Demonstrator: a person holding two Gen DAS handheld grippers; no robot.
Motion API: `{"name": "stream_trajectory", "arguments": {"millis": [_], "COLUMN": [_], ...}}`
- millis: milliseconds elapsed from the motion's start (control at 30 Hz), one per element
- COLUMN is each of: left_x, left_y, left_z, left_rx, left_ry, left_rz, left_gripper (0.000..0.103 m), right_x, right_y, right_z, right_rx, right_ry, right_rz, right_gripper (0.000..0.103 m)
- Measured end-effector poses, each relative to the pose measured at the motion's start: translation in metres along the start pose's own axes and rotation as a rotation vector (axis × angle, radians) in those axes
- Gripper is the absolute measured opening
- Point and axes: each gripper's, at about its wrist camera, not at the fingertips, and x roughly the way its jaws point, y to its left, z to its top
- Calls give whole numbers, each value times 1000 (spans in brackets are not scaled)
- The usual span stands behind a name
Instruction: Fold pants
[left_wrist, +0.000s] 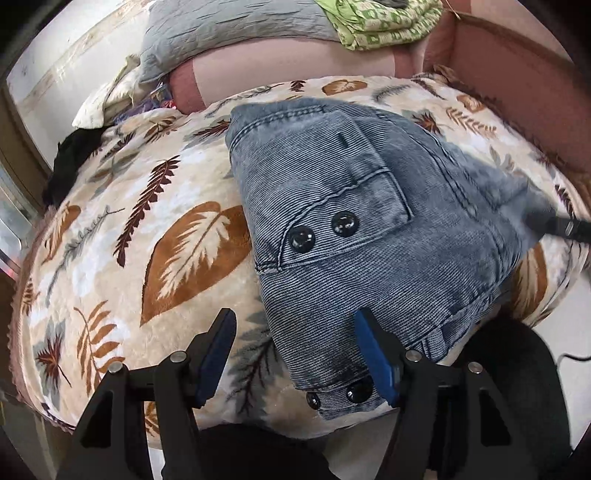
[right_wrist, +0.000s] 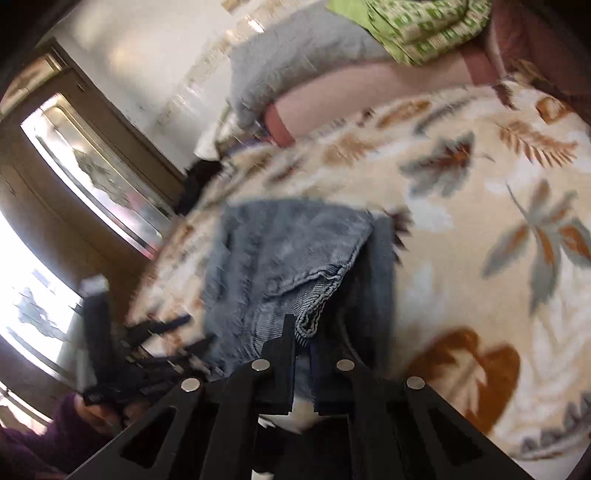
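Blue-grey corduroy pants (left_wrist: 351, 206) with black buttons lie folded on a leaf-patterned blanket (left_wrist: 155, 236). My left gripper (left_wrist: 295, 332) hovers open over the pants' near end. The pants' left edge lies between its blue pads, and the right pad (left_wrist: 373, 350) is over the cloth. In the right wrist view, which is blurred, my right gripper (right_wrist: 301, 334) is shut on a hemmed edge of the pants (right_wrist: 280, 251). The left wrist view shows the right gripper (left_wrist: 550, 223) lifting the pants' right corner off the blanket.
A grey pillow (left_wrist: 229, 29) and a green patterned quilt (left_wrist: 380, 22) sit at the bed's far end by a pink bed frame (left_wrist: 517, 66). A black garment (left_wrist: 74, 155) lies at the left edge. A brown mirrored wardrobe (right_wrist: 92, 155) stands left. A purple sleeve (right_wrist: 44, 435) holds the left gripper.
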Motion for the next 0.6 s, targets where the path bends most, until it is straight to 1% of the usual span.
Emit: {"name": "stream_trajectory", "arguments": {"millis": [33, 67, 100, 133, 167, 233, 267, 300, 367, 433, 500, 567, 600], "left_x": [1, 3, 3, 1, -3, -17, -23, -27, -33, -32, -22, -7, -1], "left_y": [3, 8, 16, 21, 26, 33, 36, 37, 37, 35, 30, 25, 25], "left_z": [0, 0, 3, 4, 7, 15, 20, 24, 37, 51, 67, 80, 84], "left_rx": [-11, -34, -71, -88, -100, -98, -97, -97, -87, -77, -72, -81, -88], "left_ry": [10, 29, 55, 60, 55, 16, -6, -23, -54, -71, -72, -41, -33], "left_rz": [-9, -26, -52, -55, -42, 11, 19, 17, 11, 25, 22, 44, 51], "left_gripper": [68, 68, 68, 68, 68, 68, 68, 69, 70, 70, 71, 71, 71], "right_x": [11, 20, 32, 38, 38, 32, 27, 20, 8, -5, -9, 1, 12], "right_y": [-9, -16, -23, -24, -20, -10, -6, 0, 9, 15, 21, 31, 37], "right_z": [-6, -8, -11, -11, -8, 4, 8, 17, 29, 41, 50, 59, 64], "right_rx": [34, 67, 105, 116, 102, 65, 52, 30, -1, -11, -13, -55, -87], "right_ry": [48, 92, 142, 145, 134, 122, 109, 80, 9, -72, -119, -119, -111], "right_rz": [-15, -24, -31, -33, -35, -39, -43, -55, -90, -85, -76, -100, -126], "right_gripper": [7, 9, 10, 10, 11, 19, 31, 48, 63, 63, 63, 63, 57]}}
